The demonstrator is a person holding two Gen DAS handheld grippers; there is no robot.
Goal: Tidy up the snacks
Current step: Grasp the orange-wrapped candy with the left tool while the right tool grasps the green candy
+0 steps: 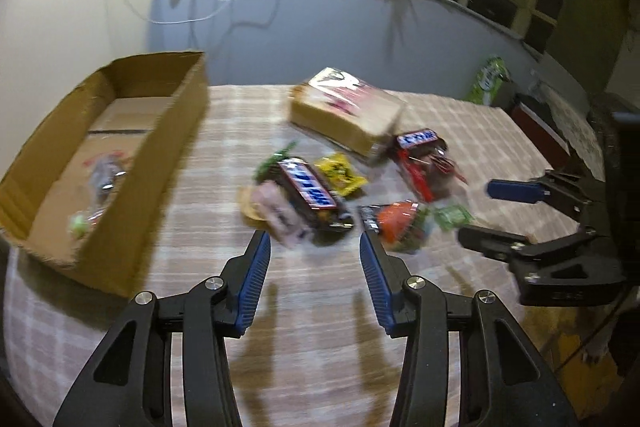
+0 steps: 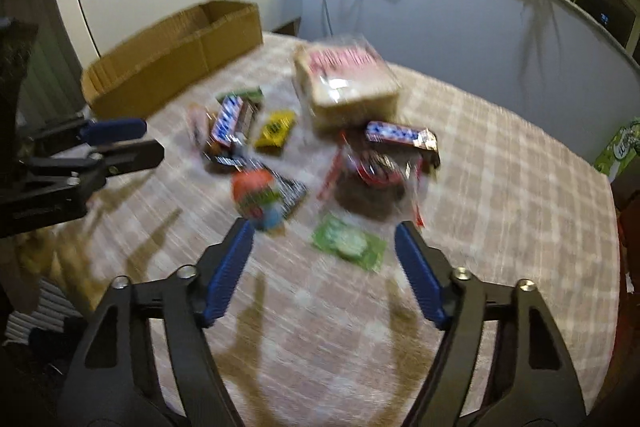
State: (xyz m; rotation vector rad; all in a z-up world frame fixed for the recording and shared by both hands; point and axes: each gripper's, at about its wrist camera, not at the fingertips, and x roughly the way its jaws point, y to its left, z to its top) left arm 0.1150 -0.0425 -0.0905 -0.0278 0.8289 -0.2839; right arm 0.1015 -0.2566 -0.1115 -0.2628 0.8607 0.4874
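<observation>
Checked cloth (image 1: 224,131) covers the table – snacks (image 1: 308,187) lie scattered mid-table beside a cardboard box (image 1: 160,131) at its left. Left gripper (image 1: 314,247) and right gripper (image 2: 324,231) hover above them, fingers spread, pinching nothing.

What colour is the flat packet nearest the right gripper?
Green packet, clearest in the right wrist view.

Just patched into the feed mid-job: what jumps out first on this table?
A loose heap of snacks sits mid-table on the checked cloth: a wrapped loaf of bread at the back, two blue-labelled chocolate bars, and a small green packet nearest the right gripper. An open cardboard box stands at the left, a few items already inside. Both grippers, the left gripper included, hang open and empty.
</observation>
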